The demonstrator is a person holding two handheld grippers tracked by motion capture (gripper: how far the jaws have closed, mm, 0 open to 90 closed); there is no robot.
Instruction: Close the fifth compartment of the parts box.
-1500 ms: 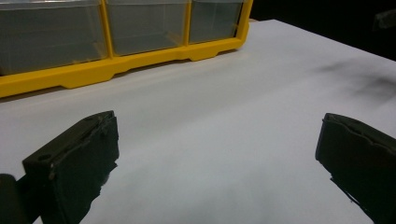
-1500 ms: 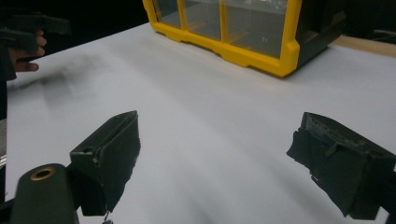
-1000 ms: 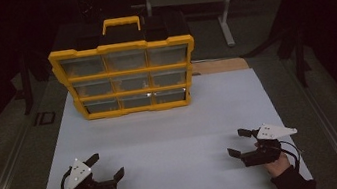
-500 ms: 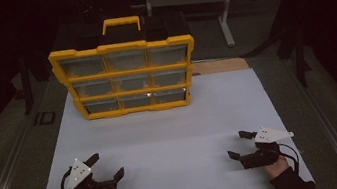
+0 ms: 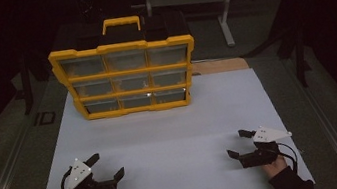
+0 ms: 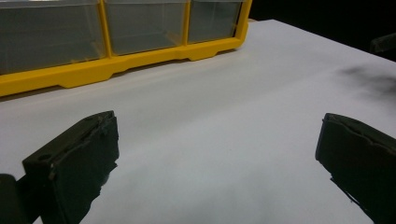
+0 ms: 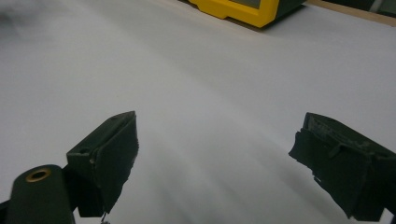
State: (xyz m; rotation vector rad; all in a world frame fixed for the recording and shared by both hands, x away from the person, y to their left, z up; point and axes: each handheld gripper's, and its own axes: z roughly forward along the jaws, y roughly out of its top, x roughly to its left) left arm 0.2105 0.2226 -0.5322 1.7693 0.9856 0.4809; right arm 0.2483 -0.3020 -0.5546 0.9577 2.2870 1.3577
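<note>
A yellow organiser (image 5: pixel 126 78) with three rows of clear drawers and a black-and-yellow handle stands upright at the far side of the white table top (image 5: pixel 172 134). All its drawers look shut. My left gripper (image 5: pixel 106 165) rests near the front left edge, open, with nothing between its jaws. Near the front right edge my right gripper (image 5: pixel 236 143) is also open and empty. In the left gripper view the left gripper (image 6: pixel 217 154) faces the organiser's bottom row (image 6: pixel 116 67). The right gripper (image 7: pixel 219 149) sees the organiser's corner (image 7: pixel 243 9) far off.
A strip of brown board (image 5: pixel 218 66) lies behind the white top at the right. A metal stand (image 5: pixel 226 20) and dark floor lie beyond the table. Bare white surface stretches between the grippers and the organiser.
The right gripper has shifted very slightly to the left and toward the front edge. The left gripper and the organiser have stayed put.
</note>
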